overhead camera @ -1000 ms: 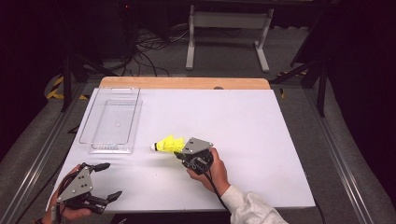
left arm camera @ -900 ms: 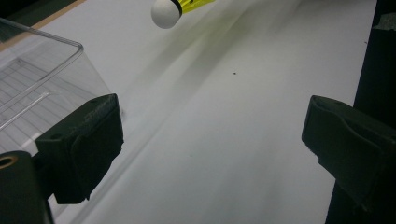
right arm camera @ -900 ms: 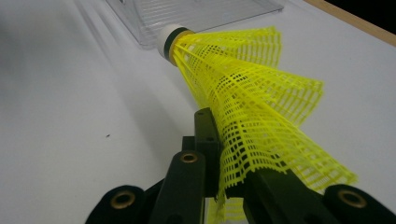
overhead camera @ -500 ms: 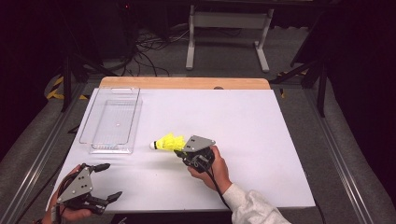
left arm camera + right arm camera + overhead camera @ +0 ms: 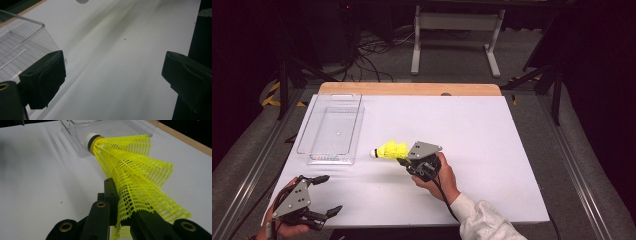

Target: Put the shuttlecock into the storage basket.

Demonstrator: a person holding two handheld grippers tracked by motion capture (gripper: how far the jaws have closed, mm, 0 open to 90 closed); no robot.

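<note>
Shift since a second ago: shuttlecock (image 5: 389, 150) has crept a touch toward the clear tray (image 5: 332, 129) and sits higher over the table, carried in my right claw (image 5: 404, 161); my left hand looks just where it was.

Left claw (image 5: 324, 195): nearest me, at the front left corner of the white table (image 5: 512, 150), jaws spread wide with nothing between them. From its own camera I look past both black pads at bare tabletop, with a corner of the tray at the left.

Right claw: clenched on the yellow mesh skirt of the shuttlecock. In the right gripper view (image 5: 120, 217) the netting is pinched and crumpled between my two jaws, so the hold is on the soft skirt, not the cork.

Shuttlecock, up close (image 5: 135, 175): white cork tip leads, pointing away from me toward the tray; skirt fans back into my jaws.

Where it is: lifted clear of the table, just short of the tray's near right corner, not yet over it.

Tray: farther out on the left side of the table, empty as far as I can see.

What this means: my read is a carry well under way, with the drop into the tray the next step; a little more travel to the left and forward should put the cork over the rim.

Risk: the skirt is squashy, so it could slip or twist if I swing fast.
</note>
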